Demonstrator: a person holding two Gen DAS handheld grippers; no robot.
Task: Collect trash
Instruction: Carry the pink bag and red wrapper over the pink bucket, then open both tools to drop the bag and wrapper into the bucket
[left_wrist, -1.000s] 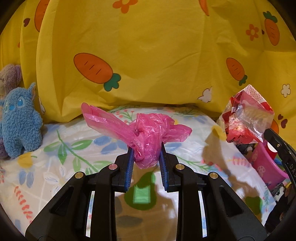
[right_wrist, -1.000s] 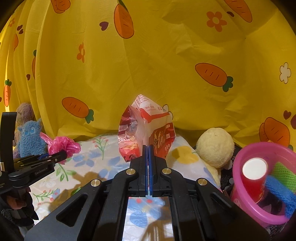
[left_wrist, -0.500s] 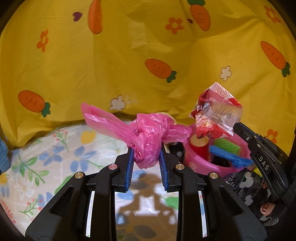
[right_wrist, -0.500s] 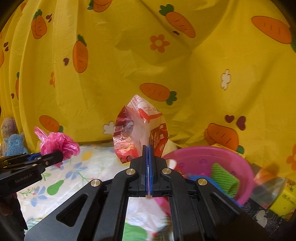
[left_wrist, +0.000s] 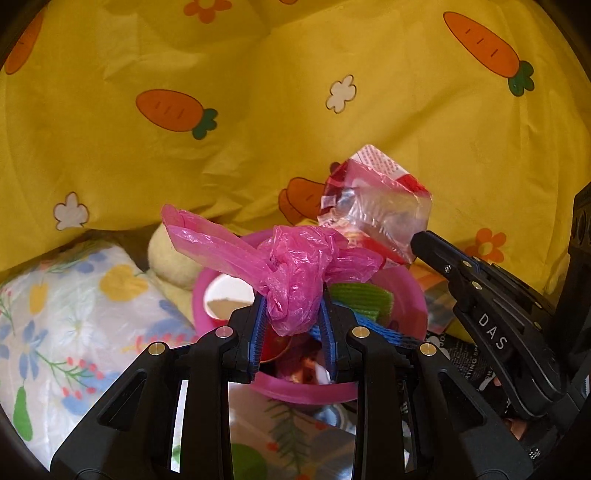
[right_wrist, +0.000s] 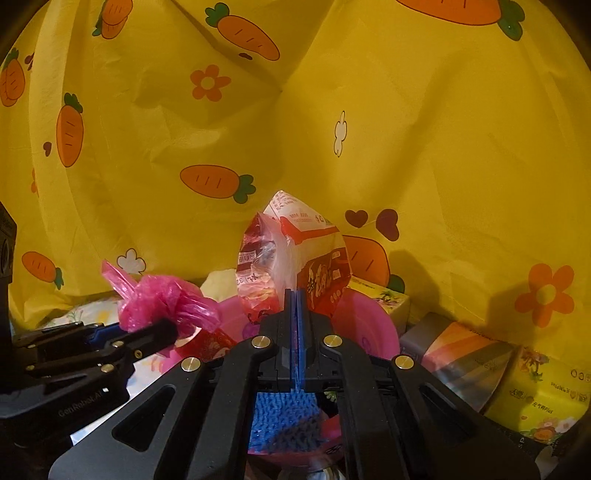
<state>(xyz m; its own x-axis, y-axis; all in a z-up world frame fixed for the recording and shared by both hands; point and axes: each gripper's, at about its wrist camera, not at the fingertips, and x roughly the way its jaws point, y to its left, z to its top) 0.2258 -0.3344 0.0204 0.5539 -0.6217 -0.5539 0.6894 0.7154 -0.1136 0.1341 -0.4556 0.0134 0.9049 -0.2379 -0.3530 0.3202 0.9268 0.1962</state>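
Above the pink basin (left_wrist: 406, 291), both grippers hold trash.
Left gripper (left_wrist: 291, 325) clamps a knotted pink plastic bag (left_wrist: 295, 266); right gripper (right_wrist: 295, 325) pinches a red snack wrapper (right_wrist: 295, 254). The basin holds a red cup (left_wrist: 229, 295), green cloth (left_wrist: 362, 297) and blue knit (right_wrist: 284, 417).

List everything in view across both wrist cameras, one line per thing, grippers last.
pink plastic bag: 1, pink, knotted, held above the basin
snack wrapper: 1, red, white and clear, held above the basin
basin: 1, pink, below both grippers
paper cup: 1, red with white inside, in the basin
green knit cloth: 1, green, in the basin
blue knit cloth: 1, blue, in the basin
plush toy: 1, pale yellow, left of the basin
tissue packs: several, yellow and striped, right of the basin
carrot-print sheet: 1, yellow, behind
floral cloth: 1, white, underneath
left gripper: 1, black, shut on the bag
right gripper: 1, black, shut on the wrapper
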